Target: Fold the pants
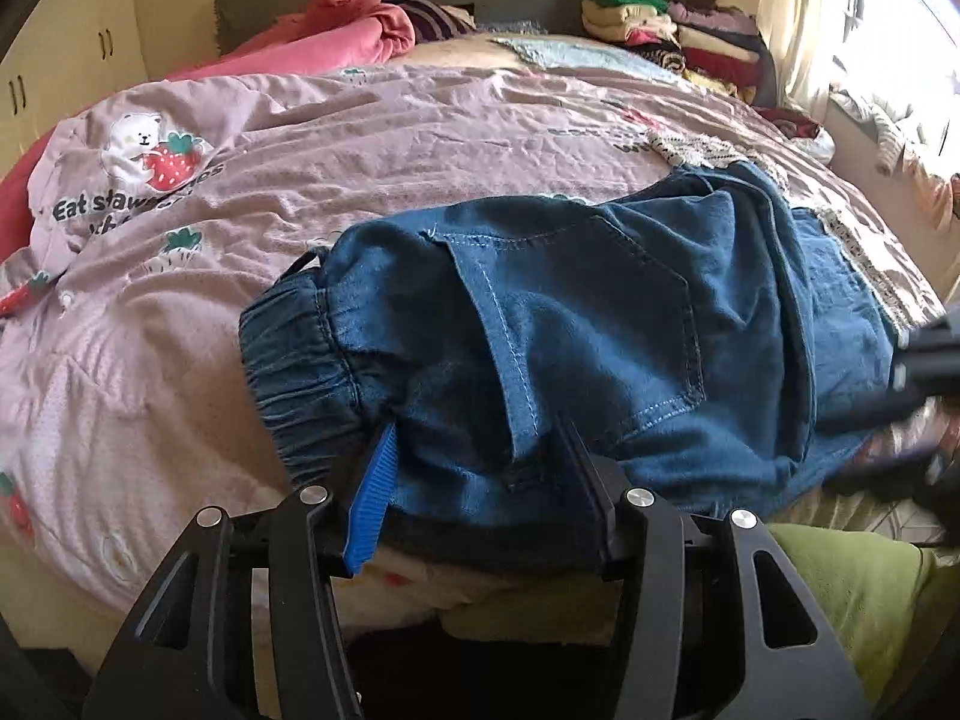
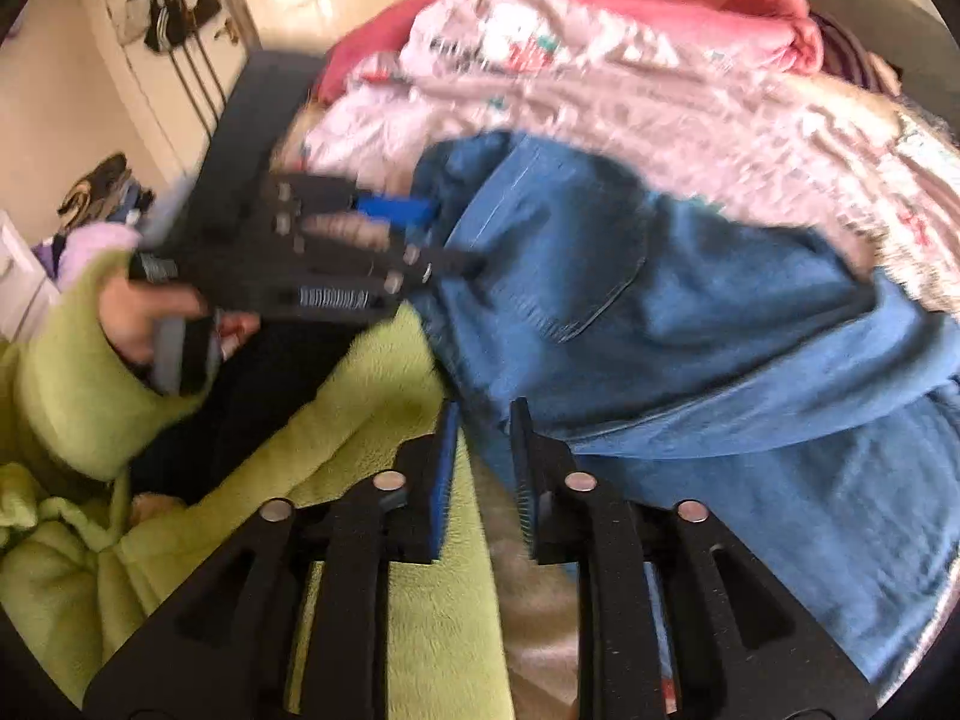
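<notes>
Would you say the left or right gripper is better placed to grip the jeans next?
Probably left: the left gripper already straddles the jeans' near edge, while the right gripper hangs open just beside them.

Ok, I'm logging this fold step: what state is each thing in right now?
pants: partly folded, rumpled
left gripper: open, pants' near edge between its fingers
right gripper: slightly open, empty
clothes stack: folded, piled
wardrobe doors: shut
</notes>
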### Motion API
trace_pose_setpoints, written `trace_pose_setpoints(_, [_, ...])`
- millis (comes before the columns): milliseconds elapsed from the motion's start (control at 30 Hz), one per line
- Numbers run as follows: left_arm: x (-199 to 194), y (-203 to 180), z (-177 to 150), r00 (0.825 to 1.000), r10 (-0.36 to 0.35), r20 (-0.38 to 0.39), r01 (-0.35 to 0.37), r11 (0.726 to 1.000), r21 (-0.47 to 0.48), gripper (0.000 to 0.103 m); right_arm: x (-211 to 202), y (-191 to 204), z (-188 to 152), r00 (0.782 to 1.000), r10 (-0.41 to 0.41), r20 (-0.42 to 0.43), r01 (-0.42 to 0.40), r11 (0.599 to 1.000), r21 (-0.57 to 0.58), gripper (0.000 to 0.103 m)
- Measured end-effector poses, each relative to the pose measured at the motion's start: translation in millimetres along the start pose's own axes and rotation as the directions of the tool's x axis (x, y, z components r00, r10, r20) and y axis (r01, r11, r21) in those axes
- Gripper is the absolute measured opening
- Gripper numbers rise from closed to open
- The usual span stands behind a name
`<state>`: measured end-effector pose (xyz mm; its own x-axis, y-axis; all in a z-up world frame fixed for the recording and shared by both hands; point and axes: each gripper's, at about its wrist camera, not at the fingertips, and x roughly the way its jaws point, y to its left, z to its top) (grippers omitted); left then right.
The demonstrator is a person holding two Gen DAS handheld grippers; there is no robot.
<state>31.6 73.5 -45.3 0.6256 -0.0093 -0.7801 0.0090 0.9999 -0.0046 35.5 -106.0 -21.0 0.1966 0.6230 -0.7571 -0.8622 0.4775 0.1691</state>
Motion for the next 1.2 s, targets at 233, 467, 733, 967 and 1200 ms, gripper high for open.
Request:
trace_pose_setpoints(233, [-1.8, 1.7, -4.3, 0.999, -0.024, 0.023, 0.024, 1.0, -0.014, 0.05, 15.3, -14.0, 21.8, 0.998, -0.059, 0.01, 0.059, 0.997, 0.047, 0.032])
trace_pose_setpoints(467, [-2.1, 5.8, -8.4, 0.997, -0.059, 0.041, 0.06, 0.998, -0.032, 0.05, 58.8, -23.8, 7.8, 0.988, -0.07, -0.137, 0.089, 0.987, 0.133, 0.037])
trace_pose_setpoints(733, [-15.5, 2.4, -8.3, 0.997, -0.064, 0.051, 0.066, 0.997, -0.047, 0.062, 10.5, -32.6, 12.1, 0.994, -0.103, -0.029, 0.107, 0.976, 0.19, 0.052])
trace_pose_setpoints(967, [-43.2, -0.9, -3.6, 0.994, -0.054, 0.094, 0.061, 0.996, -0.071, 0.072, -33.5, -60.4, 5.7, 0.98, -0.194, 0.042, 0.176, 0.947, 0.27, 0.064])
trace_pose_setpoints(1200, [-67.3, -10.0, 4.5, 0.985, -0.083, 0.153, 0.095, 0.992, -0.077, 0.074, -66.3, -86.4, -3.5, 0.952, -0.292, 0.094, 0.244, 0.907, 0.342, 0.074])
